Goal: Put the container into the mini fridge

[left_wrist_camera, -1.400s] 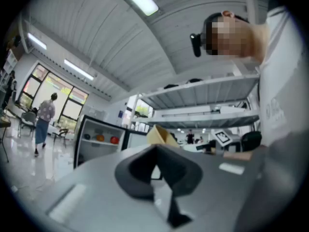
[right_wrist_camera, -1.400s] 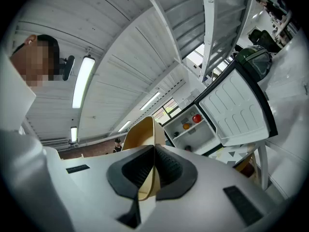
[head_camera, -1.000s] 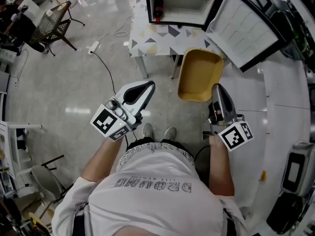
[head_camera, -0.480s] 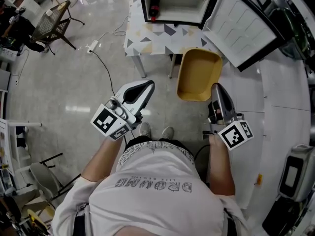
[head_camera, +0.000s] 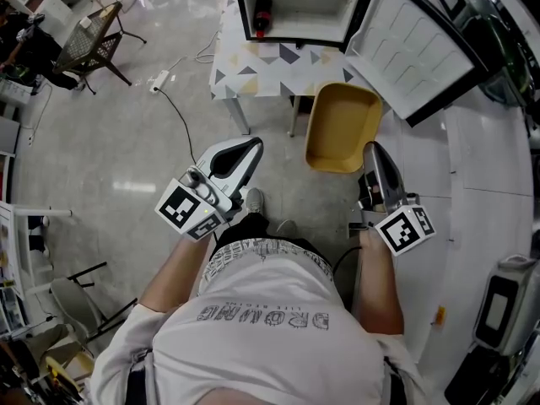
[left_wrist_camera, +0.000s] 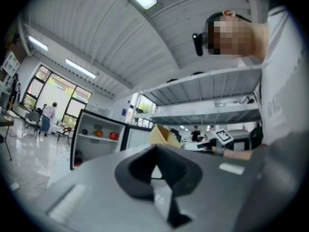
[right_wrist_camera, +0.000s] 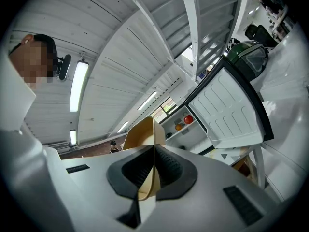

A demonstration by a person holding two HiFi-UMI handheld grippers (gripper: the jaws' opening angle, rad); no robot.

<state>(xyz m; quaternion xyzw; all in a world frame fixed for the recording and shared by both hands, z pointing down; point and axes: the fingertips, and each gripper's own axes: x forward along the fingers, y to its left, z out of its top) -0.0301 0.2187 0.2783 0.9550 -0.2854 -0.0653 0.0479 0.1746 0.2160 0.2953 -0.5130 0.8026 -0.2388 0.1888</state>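
A yellow plastic container [head_camera: 342, 127] hangs tilted in front of me, its near rim clamped in my right gripper [head_camera: 371, 152]. In the right gripper view the container's edge [right_wrist_camera: 140, 135] runs between the jaws of the right gripper [right_wrist_camera: 153, 170], which are shut on it. The mini fridge [head_camera: 295, 7] stands ahead on a small patterned table [head_camera: 270, 64], with its door [head_camera: 426, 45] swung open to the right. My left gripper [head_camera: 253, 146] floats to the left of the container, shut and holding nothing; in the left gripper view the left gripper [left_wrist_camera: 155, 166] points toward the fridge [left_wrist_camera: 96, 135].
Red and orange items and a dark bottle [head_camera: 263, 11] sit on the fridge shelves. A white counter [head_camera: 481, 184] runs along the right with appliances. A cable [head_camera: 181, 116] lies on the floor, and a chair [head_camera: 89, 45] stands at far left.
The fridge and table have drifted slightly down and left in the head view as the person steps toward them. Both grippers keep their pose, and the container stays held.
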